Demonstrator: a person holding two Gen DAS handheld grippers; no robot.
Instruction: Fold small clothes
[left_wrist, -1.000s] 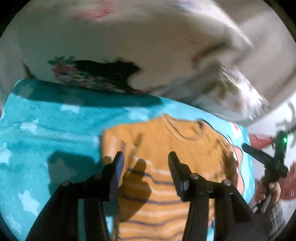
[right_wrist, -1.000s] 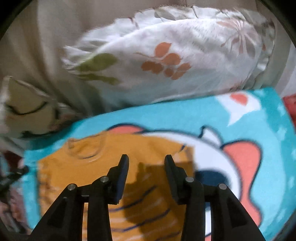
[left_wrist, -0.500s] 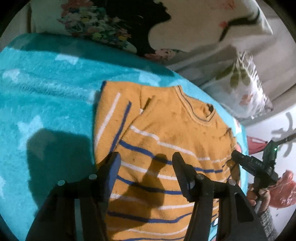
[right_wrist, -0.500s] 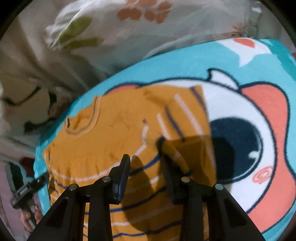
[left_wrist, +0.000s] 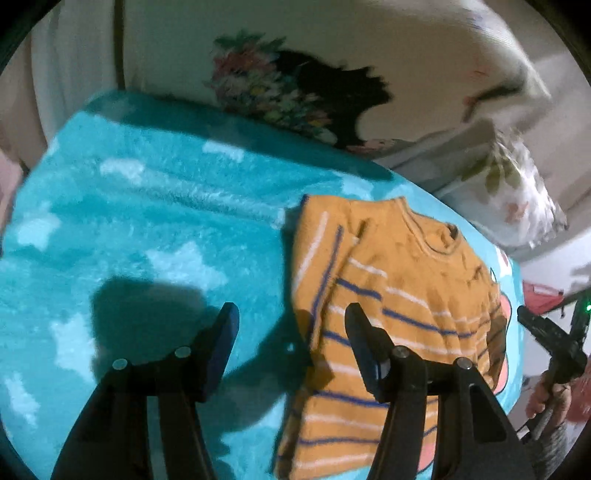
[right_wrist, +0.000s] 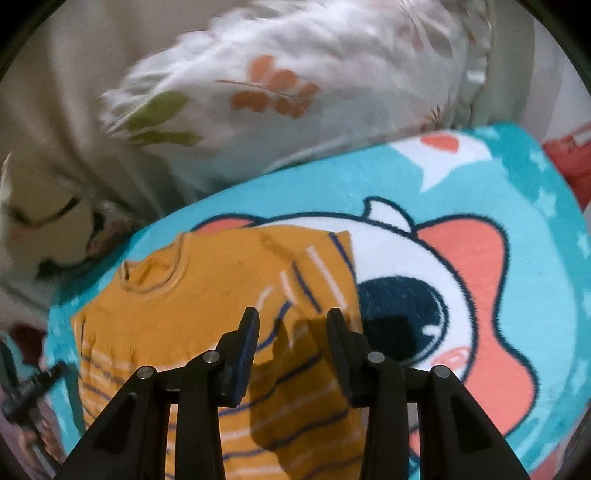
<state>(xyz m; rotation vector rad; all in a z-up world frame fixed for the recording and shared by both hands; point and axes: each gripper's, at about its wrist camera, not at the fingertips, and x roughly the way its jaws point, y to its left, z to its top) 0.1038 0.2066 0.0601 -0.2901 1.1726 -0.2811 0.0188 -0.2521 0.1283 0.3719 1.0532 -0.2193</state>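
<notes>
A small orange sweater (left_wrist: 399, 306) with blue and white stripes lies flat on a teal blanket (left_wrist: 129, 229). Both sleeves are folded in over its body. My left gripper (left_wrist: 291, 317) is open and empty above the sweater's left edge, with one finger over the blanket. My right gripper (right_wrist: 293, 319) is open and empty above the sweater (right_wrist: 192, 302), over the folded right sleeve. The right gripper also shows in the left wrist view (left_wrist: 546, 339) past the sweater's right side.
Floral pillows (left_wrist: 295, 92) lie beyond the blanket's far edge, and one shows in the right wrist view (right_wrist: 288, 85). The blanket (right_wrist: 461, 288) carries a large cartoon face print to the right of the sweater. A red object (right_wrist: 572, 158) sits off the blanket's right.
Both grippers dipped toward the sweater half a second ago and have since pulled back. My left gripper shifted left to the sweater's edge. The sleeves now lie folded inward.
</notes>
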